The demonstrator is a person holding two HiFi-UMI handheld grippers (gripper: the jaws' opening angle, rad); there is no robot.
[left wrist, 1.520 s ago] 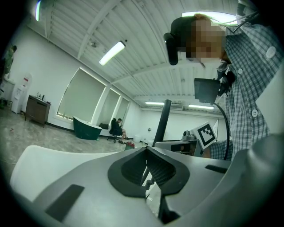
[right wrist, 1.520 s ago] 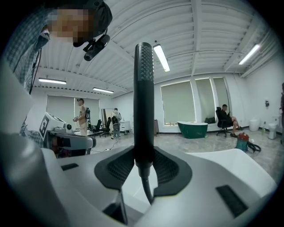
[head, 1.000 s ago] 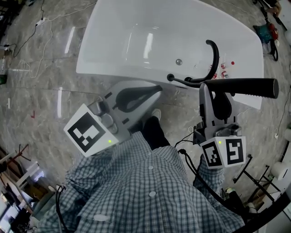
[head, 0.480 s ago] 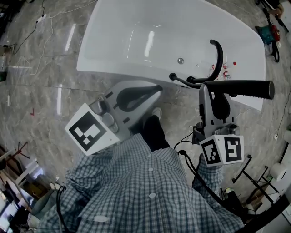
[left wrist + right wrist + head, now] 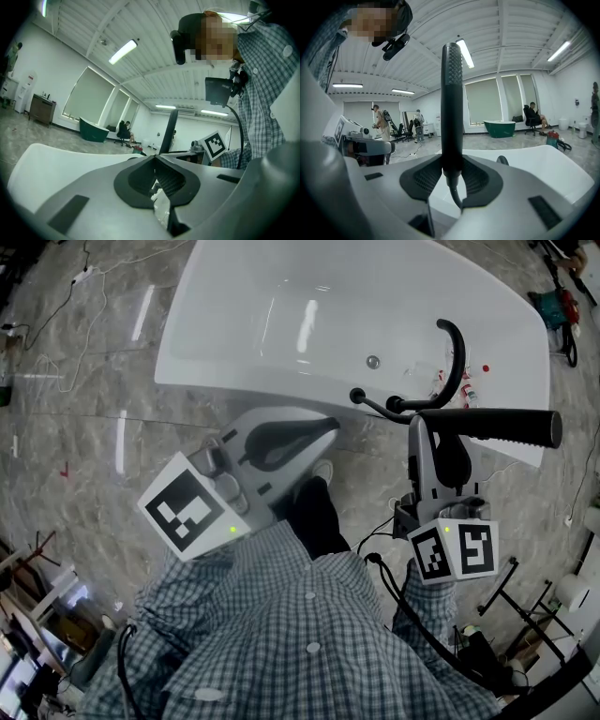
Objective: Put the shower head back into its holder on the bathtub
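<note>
White acrylic fills the far half of the head view: the bathtub (image 5: pixel 234 381) stands on a grey marbled floor (image 5: pixel 94 418), its round drain (image 5: pixel 372 362) showing in the basin to the right of the middle.

Our right gripper (image 5: pixel 433 424) is clamped on the black shower head (image 5: pixel 492 426). The shower head lies level and points right, along the bathtub's near right edge. From the gripper's own view, the textured shower head (image 5: pixel 452 103) stands straight up between the two dark pads (image 5: pixel 424 180), which press on its lower end. A thin black hose (image 5: pixel 455 193) drops out of its base, and the white bathtub (image 5: pixel 548 161) lies just beyond it.

A black curved tube (image 5: pixel 457 357) arcs over the bathtub's right rim, just beyond the shower head. We cannot tell whether it is a hose loop or a spout, nor can we pick out the holder.

Our left gripper (image 5: pixel 328 425) hangs over the floor just near of the bathtub's near wall, left of the right gripper. In its own view its tips (image 5: pixel 156 158) meet with nothing between them. Past them the shower head (image 5: pixel 169 131) shows as a dark bar.

Our checked shirt (image 5: pixel 309 634) fills the near part of the head view.
</note>
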